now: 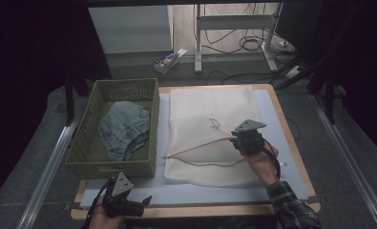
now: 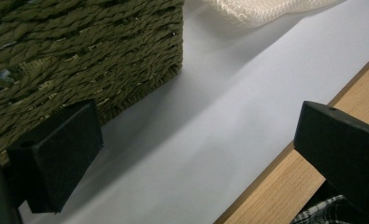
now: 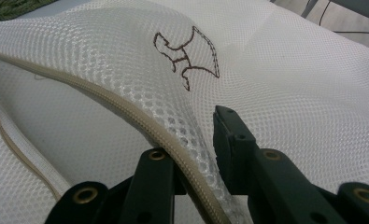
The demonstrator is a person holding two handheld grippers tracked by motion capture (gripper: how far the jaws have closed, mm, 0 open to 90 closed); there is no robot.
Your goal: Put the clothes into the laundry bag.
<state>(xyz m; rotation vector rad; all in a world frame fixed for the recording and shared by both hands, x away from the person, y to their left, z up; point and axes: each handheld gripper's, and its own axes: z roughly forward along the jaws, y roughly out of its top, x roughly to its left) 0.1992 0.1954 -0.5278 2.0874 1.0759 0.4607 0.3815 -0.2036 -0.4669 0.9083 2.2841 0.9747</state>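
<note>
Our right gripper (image 1: 238, 138) pinches the zipper edge (image 3: 173, 140) of the white mesh bag (image 1: 210, 109) lying toward the tabletop's right edge. Our left gripper (image 1: 141, 202) waits open at the near edge, beside the basket (image 1: 81, 143); the zipper opening runs leftward toward it.

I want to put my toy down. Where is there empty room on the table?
The pale mat is bare along the near edge, between the white mesh bag and the wooden rim. The green basket holds blue cloth; the bag covers the middle.
</note>
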